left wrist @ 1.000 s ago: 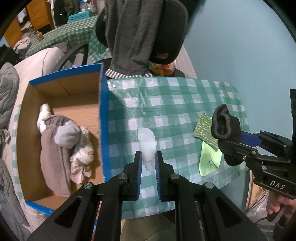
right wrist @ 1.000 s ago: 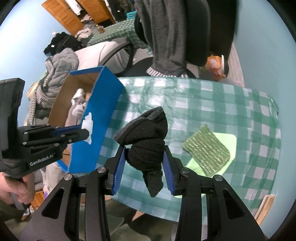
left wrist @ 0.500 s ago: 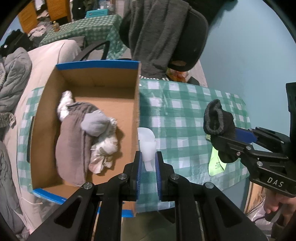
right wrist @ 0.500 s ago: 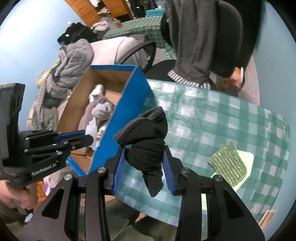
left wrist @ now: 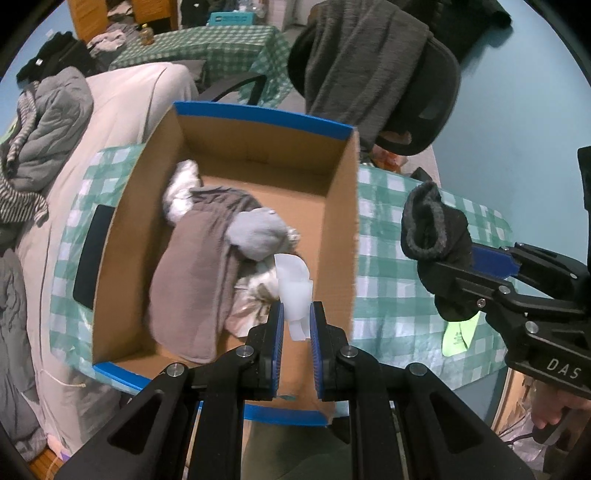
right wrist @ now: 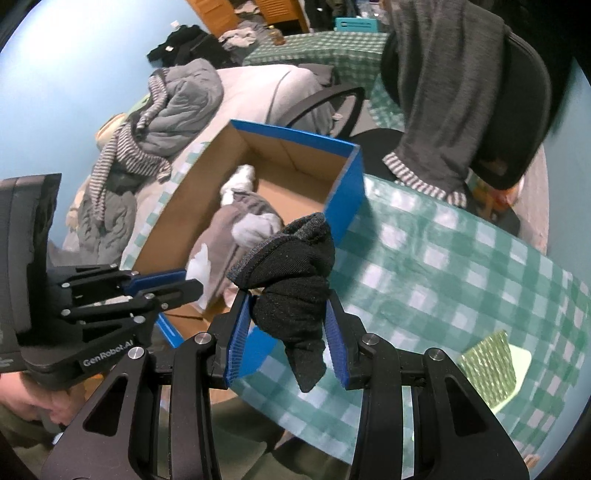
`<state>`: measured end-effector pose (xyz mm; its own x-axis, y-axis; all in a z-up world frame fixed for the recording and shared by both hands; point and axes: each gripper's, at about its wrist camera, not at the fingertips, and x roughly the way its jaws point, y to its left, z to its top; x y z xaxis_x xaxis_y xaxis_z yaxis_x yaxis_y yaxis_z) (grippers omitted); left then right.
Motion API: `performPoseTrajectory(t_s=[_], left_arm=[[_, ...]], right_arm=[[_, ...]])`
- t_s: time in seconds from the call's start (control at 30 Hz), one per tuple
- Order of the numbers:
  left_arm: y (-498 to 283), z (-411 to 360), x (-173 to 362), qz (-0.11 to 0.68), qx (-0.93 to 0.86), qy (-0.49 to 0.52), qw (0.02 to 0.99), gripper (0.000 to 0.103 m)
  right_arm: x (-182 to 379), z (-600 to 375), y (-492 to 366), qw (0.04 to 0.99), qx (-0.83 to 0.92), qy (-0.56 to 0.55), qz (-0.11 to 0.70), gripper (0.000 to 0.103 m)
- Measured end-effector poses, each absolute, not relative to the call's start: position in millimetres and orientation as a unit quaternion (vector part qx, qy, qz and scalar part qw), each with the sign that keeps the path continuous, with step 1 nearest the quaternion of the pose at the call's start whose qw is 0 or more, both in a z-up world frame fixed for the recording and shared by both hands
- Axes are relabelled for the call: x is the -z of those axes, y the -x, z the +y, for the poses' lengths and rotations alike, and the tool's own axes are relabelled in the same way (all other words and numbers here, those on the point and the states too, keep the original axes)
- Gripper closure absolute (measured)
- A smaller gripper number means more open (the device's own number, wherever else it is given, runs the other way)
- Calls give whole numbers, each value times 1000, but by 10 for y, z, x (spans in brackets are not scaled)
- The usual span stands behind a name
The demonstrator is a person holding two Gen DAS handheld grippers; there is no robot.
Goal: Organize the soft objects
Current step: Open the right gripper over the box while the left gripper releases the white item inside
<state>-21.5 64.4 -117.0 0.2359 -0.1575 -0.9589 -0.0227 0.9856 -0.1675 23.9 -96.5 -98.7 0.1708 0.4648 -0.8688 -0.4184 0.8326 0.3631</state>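
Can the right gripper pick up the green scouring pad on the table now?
Probably not yet: the right gripper is already shut on the black sock, so it is not free to grasp the green scouring pad.

Green sponge (right wrist: 487, 363) partly hidden behind right gripper (right wrist: 288, 332).

You work in lived-in home room, bedroom or living space. Pale blue walls (right wrist: 74, 66). Table under green-checked cloth (right wrist: 461, 266); second checked table (left wrist: 221, 48) behind. Padded sofa or bed (left wrist: 122, 110) heaped with grey jacket (right wrist: 184, 99) and striped garment (right wrist: 118, 155). Office chair (left wrist: 436, 92) draped with grey sweater (left wrist: 369, 62). Wooden doors (right wrist: 266, 11) at back, clothes piled nearby. Cardboard box (left wrist: 340, 206) with laundry.
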Motion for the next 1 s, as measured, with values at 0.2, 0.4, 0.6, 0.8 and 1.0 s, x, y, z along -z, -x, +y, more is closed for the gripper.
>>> performPoseTrajectory(t_s=[0.2, 0.4, 0.6, 0.8, 1.0], left_arm=[[170, 846, 1273, 624, 32, 82, 776, 89], [126, 986, 1380, 632, 27, 89, 769, 89], [88, 1111, 1490, 641, 27, 99, 760, 89], [71, 1180, 1576, 652, 30, 109, 749, 73], [92, 1237, 1552, 649, 30, 107, 752, 58]], right_arm=[[1064, -687, -321, 754, -305, -11, 582, 64], [1164, -447, -381, 742, -314, -4, 592, 64], [1271, -267, -435, 731, -318, 1, 604, 64], [1336, -134, -454, 725, -315, 8, 613, 61], [1301, -130, -442, 733, -304, 7, 608, 43]])
